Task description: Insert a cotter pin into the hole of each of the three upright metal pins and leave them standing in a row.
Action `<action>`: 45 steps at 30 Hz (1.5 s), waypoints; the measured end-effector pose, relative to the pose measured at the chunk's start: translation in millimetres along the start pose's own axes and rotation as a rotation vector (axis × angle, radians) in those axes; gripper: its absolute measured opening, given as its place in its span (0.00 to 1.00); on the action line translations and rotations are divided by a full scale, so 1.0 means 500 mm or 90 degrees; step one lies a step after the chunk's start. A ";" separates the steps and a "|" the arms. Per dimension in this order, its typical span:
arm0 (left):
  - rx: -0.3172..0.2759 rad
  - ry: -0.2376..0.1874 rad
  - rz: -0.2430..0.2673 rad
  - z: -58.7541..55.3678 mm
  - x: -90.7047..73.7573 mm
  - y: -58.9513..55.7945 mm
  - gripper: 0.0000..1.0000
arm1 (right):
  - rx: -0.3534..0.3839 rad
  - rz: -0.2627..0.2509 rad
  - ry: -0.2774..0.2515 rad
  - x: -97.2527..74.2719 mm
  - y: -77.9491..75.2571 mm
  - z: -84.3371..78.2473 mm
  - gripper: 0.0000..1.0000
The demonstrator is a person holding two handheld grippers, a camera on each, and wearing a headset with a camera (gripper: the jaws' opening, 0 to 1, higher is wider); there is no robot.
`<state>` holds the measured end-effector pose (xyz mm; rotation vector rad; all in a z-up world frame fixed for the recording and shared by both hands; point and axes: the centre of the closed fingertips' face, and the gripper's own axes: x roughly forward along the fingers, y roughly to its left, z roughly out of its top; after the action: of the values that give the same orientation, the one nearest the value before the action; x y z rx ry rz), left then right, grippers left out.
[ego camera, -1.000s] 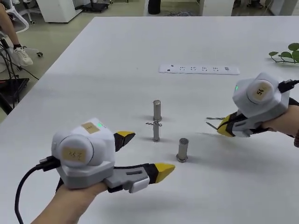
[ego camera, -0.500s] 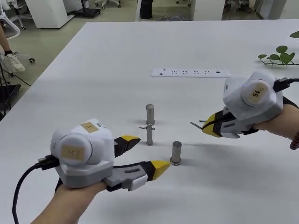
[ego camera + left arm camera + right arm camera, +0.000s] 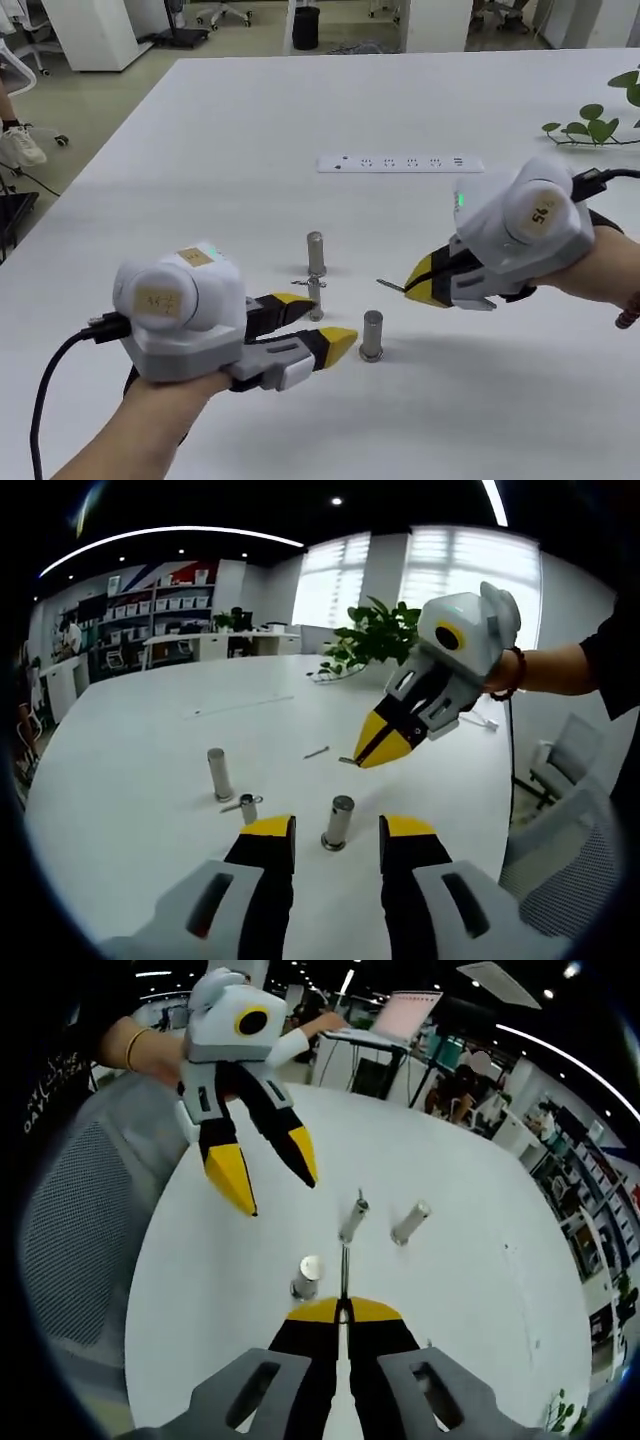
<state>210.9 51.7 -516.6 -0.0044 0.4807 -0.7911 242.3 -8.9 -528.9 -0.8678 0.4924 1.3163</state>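
Three upright metal pins stand on the white table: a far pin (image 3: pixel 315 252), a middle pin (image 3: pixel 315 297) with a cotter pin through its hole, and a near pin (image 3: pixel 372 335). My left gripper (image 3: pixel 314 322) is open, its yellow tips just left of the near pin (image 3: pixel 338 822), which stands in front of the gap between the jaws. My right gripper (image 3: pixel 412 283) is shut on a cotter pin (image 3: pixel 389 288) and hovers to the right of and above the near pin (image 3: pixel 308 1277). The held cotter pin (image 3: pixel 343 1270) points toward the middle pin (image 3: pixel 352 1222).
A white power strip (image 3: pixel 400 163) lies farther back on the table, and a green plant (image 3: pixel 590 120) sits at the right edge. One loose cotter pin (image 3: pixel 317 751) lies on the table beyond the pins. Chairs and office furniture stand beyond the table's far edge.
My right gripper has carried the cotter pin leftward, closer to the near pin. My left gripper has moved in toward the near pin. The pins stand as before.
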 end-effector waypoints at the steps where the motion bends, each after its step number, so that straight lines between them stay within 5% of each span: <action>1: -0.002 -0.001 -0.003 0.001 0.001 -0.001 0.30 | -0.006 0.002 -0.001 0.000 0.004 0.004 0.00; 21: -0.080 0.004 -0.050 0.008 0.016 -0.027 0.18 | -0.081 0.046 -0.029 0.008 0.063 0.060 0.00; 45: -0.175 -0.007 -0.085 0.012 0.018 -0.040 0.01 | -0.113 0.050 -0.032 0.013 0.084 0.078 0.00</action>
<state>205.1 30.2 -511.5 -0.2987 0.5806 -0.8491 197.0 26.3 -521.2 -0.9666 0.3783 1.4670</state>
